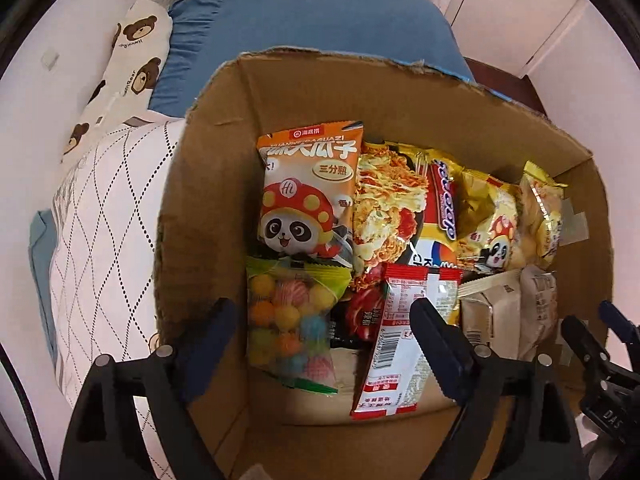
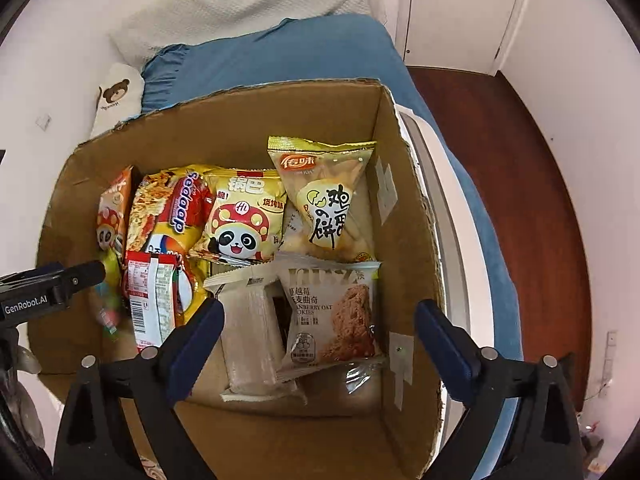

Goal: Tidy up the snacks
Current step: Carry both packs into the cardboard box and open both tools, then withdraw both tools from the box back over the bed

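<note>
- Left gripper [image 1: 324, 344] hangs over the near left part of the cardboard box [image 1: 400, 92], jaws spread wide, gripping nothing
- Right gripper [image 2: 320, 344] hangs over the box's near right part, jaws apart and empty
- Nearest in the box: candy-ball bag [image 1: 288, 320], red-and-white packet [image 1: 404, 340], cranberry oat cookie pack [image 2: 336, 316]
- Toward the box's far wall: orange panda bag [image 1: 308, 188], Sedaap noodles [image 2: 168, 208], yellow panda bag [image 2: 240, 220], egg-biscuit bag [image 2: 328, 196]
- Beyond the box: blue pillow [image 1: 312, 20], bear-print cloth [image 1: 136, 60]
</note>
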`<action>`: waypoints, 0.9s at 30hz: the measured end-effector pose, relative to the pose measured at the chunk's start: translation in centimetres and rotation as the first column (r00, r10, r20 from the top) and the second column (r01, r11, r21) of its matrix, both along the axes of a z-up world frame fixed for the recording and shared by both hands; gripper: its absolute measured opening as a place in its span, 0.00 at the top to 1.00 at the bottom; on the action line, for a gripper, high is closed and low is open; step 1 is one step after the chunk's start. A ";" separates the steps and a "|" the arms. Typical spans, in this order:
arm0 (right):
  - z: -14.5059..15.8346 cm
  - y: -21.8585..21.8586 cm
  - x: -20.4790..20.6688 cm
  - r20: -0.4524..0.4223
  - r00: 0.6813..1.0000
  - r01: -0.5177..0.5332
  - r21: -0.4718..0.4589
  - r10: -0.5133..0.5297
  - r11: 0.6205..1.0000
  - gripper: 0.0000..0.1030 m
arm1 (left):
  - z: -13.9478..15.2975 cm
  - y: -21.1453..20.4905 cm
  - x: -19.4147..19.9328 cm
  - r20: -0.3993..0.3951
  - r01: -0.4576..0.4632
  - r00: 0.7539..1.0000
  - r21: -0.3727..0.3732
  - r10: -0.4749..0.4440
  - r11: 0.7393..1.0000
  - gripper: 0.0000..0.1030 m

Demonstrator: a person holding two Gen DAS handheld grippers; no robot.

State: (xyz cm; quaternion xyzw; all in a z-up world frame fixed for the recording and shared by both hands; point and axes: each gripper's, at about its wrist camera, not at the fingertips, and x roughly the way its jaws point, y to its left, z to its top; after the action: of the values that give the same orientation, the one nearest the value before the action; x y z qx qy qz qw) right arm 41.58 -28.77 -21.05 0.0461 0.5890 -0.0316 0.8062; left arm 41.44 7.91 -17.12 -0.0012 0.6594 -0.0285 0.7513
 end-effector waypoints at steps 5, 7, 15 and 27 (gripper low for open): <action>0.1 0.1 -0.1 -0.004 1.000 0.004 0.002 -0.004 1.000 0.05 | -0.2 0.0 -0.6 0.015 0.022 1.000 -0.008 -0.022 1.000 0.14; 0.0 0.3 -0.2 0.000 1.000 0.005 0.003 -0.005 1.000 0.05 | 0.1 -0.3 -1.1 0.028 0.030 0.999 -0.022 -0.030 0.999 0.14; 0.2 0.9 -1.9 0.024 1.000 0.009 0.018 -0.009 1.000 0.04 | 2.0 -1.3 -3.8 0.123 0.055 0.991 -0.016 -0.053 0.998 0.14; 3.6 0.9 -6.8 0.151 0.989 0.007 -0.019 -0.004 1.000 0.04 | 5.7 -1.6 -9.0 0.298 0.054 0.953 -0.018 -0.046 0.998 0.14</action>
State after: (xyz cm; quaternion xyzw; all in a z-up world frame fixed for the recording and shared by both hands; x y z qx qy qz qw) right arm 34.73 -27.87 -17.42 0.0420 0.5258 -0.0362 0.8488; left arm 32.42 6.31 -11.45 0.0100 0.5382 -0.0559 0.8409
